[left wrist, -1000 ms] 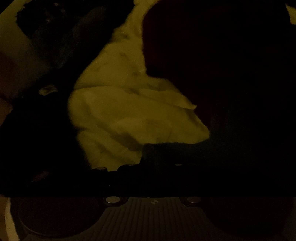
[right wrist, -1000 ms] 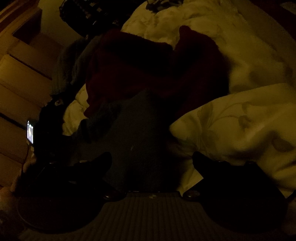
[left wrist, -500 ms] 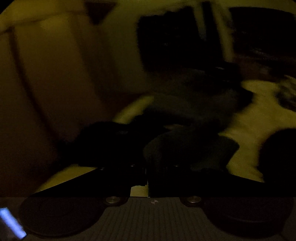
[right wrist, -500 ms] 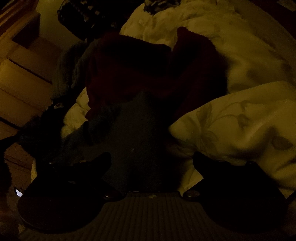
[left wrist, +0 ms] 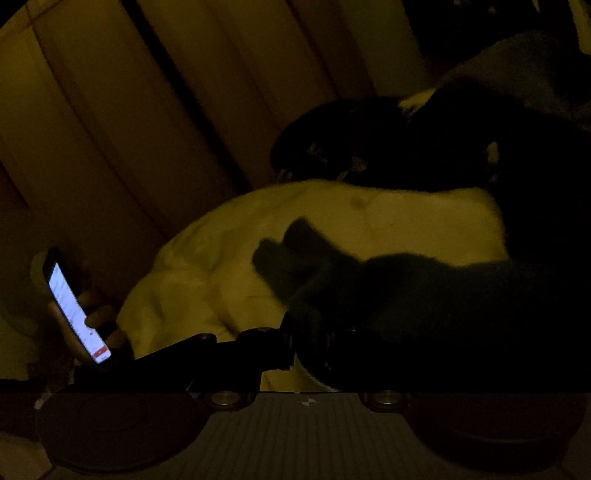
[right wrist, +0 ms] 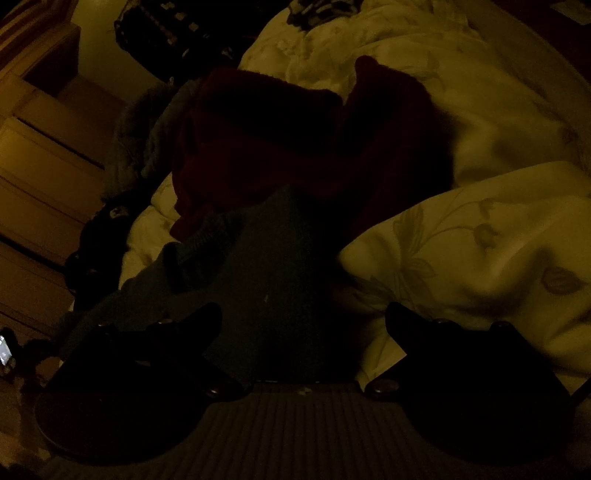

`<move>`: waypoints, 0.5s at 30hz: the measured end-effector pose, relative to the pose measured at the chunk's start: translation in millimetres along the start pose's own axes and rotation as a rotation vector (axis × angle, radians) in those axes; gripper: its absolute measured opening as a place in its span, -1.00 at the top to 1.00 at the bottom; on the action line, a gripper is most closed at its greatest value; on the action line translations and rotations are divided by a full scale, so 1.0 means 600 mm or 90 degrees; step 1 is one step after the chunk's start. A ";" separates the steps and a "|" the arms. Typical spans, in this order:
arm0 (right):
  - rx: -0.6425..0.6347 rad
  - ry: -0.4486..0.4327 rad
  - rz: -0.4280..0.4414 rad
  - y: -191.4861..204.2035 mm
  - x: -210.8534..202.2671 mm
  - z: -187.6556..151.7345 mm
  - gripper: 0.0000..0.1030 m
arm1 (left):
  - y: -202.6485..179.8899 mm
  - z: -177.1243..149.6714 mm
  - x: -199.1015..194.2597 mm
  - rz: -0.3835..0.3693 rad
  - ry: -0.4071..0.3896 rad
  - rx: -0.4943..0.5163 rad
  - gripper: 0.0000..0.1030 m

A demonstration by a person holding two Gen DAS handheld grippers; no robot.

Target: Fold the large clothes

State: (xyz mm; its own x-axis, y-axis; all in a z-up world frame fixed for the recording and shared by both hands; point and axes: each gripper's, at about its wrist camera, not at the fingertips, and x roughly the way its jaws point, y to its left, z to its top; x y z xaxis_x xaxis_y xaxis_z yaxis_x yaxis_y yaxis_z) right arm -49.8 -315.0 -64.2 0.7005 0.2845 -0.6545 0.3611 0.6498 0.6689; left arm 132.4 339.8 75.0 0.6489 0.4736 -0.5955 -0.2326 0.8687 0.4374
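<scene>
The room is very dark. A dark grey knitted garment lies on the pale floral bedding, running from between my right fingers up toward a dark red garment. My right gripper is open, its fingers apart on either side of the grey garment. In the left wrist view my left gripper is shut on the grey garment, which trails off to the right over the bedding.
A hand holds a lit phone at the lower left. Wooden wardrobe panels stand behind the bed. A black garment lies at the bedding's far side. A dark patterned bag sits beyond the bed.
My left gripper has swung away from the bed's middle toward the wardrobe side, pulling the grey garment along. The grey garment has spread leftward in the right wrist view. The right gripper stayed put.
</scene>
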 end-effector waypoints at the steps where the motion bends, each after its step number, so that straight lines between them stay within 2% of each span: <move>1: 0.000 -0.001 0.000 0.000 0.000 0.000 -0.87 | -0.007 0.016 -0.005 -0.005 -0.013 0.002 -0.13; 3: 0.001 -0.001 0.000 -0.001 0.001 0.000 -0.87 | -0.016 0.047 -0.046 -0.026 -0.052 0.003 -0.14; 6: 0.006 -0.004 0.004 -0.002 0.000 0.001 -0.87 | -0.048 0.090 -0.166 -0.098 -0.154 0.018 -0.16; 9: 0.016 -0.010 0.012 -0.007 -0.004 0.002 -0.87 | -0.120 0.085 -0.325 -0.224 -0.263 0.103 -0.19; 10: 0.019 -0.011 0.015 -0.009 -0.006 0.003 -0.87 | -0.147 0.070 -0.370 -0.287 -0.285 0.133 -0.26; 12: 0.026 -0.016 0.022 -0.011 -0.010 0.004 -0.87 | -0.213 0.027 -0.440 -0.420 -0.283 0.205 -0.90; 13: 0.030 -0.019 0.026 -0.013 -0.013 0.004 -0.87 | -0.252 0.001 -0.462 -0.470 -0.263 0.242 -1.00; 15: 0.041 -0.025 0.034 -0.016 -0.018 0.004 -0.86 | -0.343 -0.070 -0.487 -0.528 -0.214 0.331 -1.00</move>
State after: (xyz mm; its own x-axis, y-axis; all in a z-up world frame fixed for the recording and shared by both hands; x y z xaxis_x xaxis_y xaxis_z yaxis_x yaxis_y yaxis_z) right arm -59.2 -326.2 -62.7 0.7430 0.2891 -0.6036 0.3600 0.5876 0.7246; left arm -40.0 28.6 130.9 0.6499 -0.3789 -0.6588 0.6693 0.6961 0.2599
